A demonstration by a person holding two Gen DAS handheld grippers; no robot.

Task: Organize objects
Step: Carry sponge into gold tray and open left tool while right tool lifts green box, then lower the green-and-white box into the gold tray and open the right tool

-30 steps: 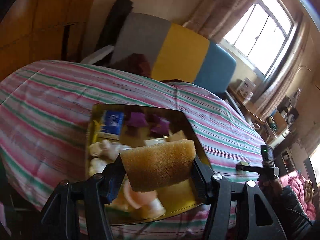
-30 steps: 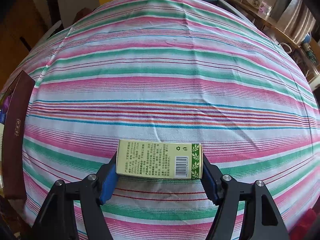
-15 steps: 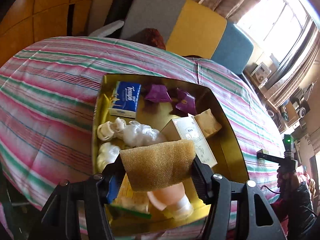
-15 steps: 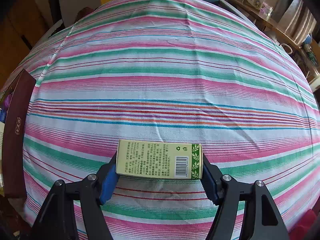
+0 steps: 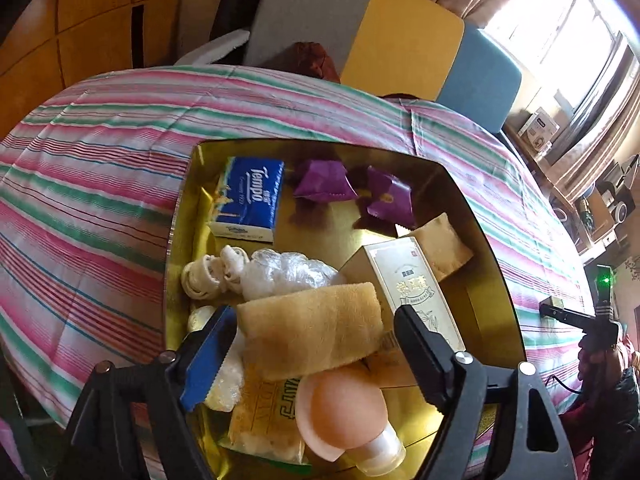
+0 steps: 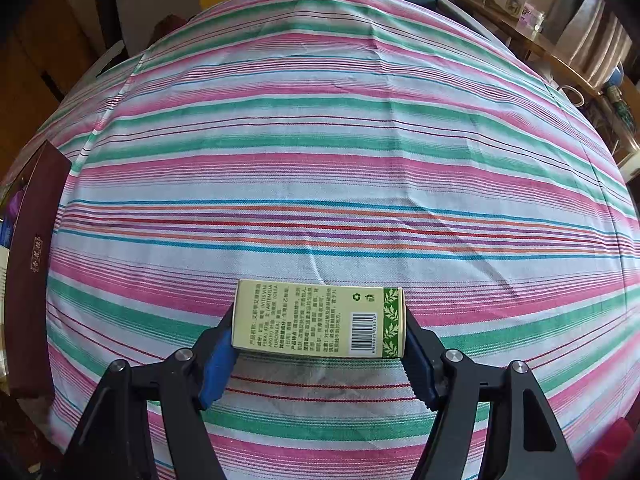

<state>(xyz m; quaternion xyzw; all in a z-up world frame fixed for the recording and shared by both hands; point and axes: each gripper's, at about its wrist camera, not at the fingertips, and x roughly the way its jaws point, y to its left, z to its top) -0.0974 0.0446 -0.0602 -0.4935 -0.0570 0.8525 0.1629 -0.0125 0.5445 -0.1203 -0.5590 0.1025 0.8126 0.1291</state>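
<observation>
In the left wrist view a tan sponge point(image 5: 312, 332) sits between the fingers of my left gripper point(image 5: 316, 316), over the items in a gold-lined box point(image 5: 472, 208). The jaws are opening, and a gap shows between the sponge and the right finger point(image 5: 420, 344), so the pads no longer press on it. In the right wrist view my right gripper point(image 6: 320, 332) is shut on a pale green carton point(image 6: 304, 316) with a barcode. It holds the carton sideways just above the striped tablecloth point(image 6: 340, 160).
The box holds a blue tissue pack point(image 5: 250, 198), purple packets point(image 5: 324, 182), a cream carton point(image 5: 412, 284), a pink-capped bottle point(image 5: 344, 412) and wrapped white items. Its dark red outer wall point(image 6: 32, 272) stands at the left of the right wrist view. Chairs and shelves lie beyond the table.
My left gripper has come down closer over the gold-lined box and its jaws have spread, freeing the sponge. The right gripper and its carton have not moved.
</observation>
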